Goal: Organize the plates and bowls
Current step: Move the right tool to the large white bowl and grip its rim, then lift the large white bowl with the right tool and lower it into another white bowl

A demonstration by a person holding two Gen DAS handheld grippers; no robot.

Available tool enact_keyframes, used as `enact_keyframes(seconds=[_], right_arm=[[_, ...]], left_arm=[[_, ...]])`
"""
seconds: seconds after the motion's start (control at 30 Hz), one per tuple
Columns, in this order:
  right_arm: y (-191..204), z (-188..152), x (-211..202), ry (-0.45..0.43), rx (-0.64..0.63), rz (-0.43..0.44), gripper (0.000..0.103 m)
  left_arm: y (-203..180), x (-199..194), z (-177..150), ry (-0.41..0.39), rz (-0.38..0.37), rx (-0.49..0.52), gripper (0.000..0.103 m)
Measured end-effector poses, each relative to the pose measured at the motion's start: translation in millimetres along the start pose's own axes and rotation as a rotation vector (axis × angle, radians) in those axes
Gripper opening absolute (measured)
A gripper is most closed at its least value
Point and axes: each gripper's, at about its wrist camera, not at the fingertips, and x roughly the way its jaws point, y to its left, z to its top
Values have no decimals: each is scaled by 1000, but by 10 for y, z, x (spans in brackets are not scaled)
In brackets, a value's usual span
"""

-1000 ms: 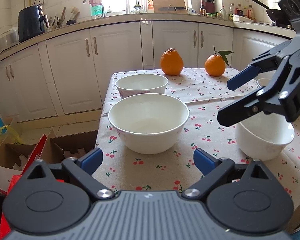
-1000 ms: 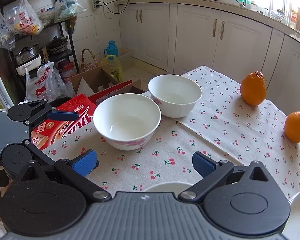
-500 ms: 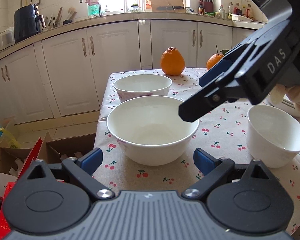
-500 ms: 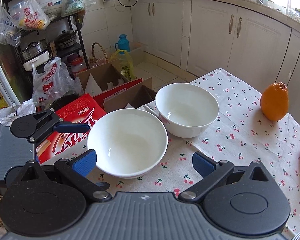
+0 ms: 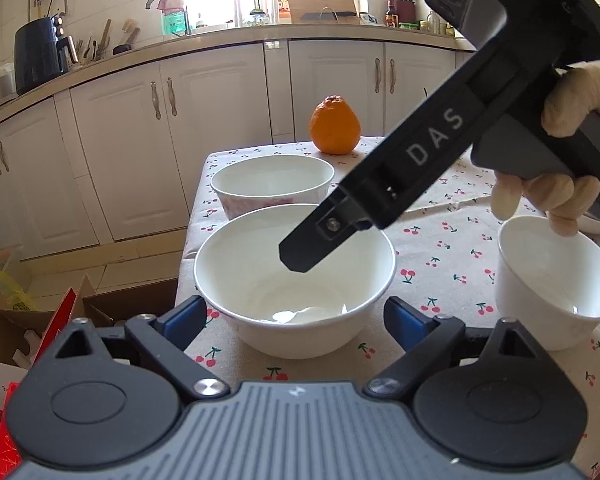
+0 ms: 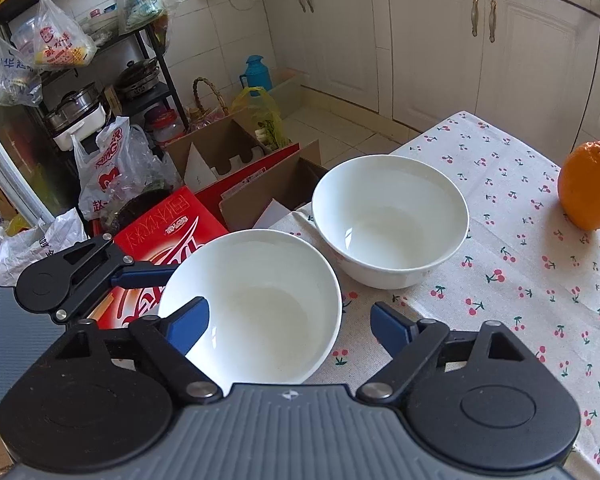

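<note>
On the cherry-print tablecloth (image 5: 440, 264) a large white bowl (image 5: 296, 280) (image 6: 260, 300) stands nearest me, with a second large white bowl (image 5: 272, 184) (image 6: 388, 220) just behind it. A smaller white bowl (image 5: 556, 288) sits to the right. My left gripper (image 5: 294, 318) is low in front of the near bowl, which lies between its blue pads. The jaws are closing slightly and the pads are not pressing on it. My right gripper (image 6: 290, 324) (image 5: 304, 252) tilts down over the same bowl. One pad is inside it and the other outside its rim, the jaws closing without pressing.
An orange (image 5: 334, 124) (image 6: 588, 184) rests at the table's far end. The near bowl sits close to the table's left edge. Below it on the floor are open cardboard boxes (image 6: 228, 160) and a red carton (image 6: 168, 236). A person's hand (image 5: 560, 200) holds the right gripper above the small bowl.
The right gripper swung from above the small bowl across to the near large bowl, dipped toward it, and its jaws narrowed. The left gripper crept slightly closer to that bowl.
</note>
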Motion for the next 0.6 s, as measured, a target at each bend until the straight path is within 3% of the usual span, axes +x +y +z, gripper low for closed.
enact_keyframes(seconds=[0.6], right_arm=[[-94, 69, 156, 21, 21, 67, 63]], left_arm=[[53, 13, 33, 1, -14, 9, 90]])
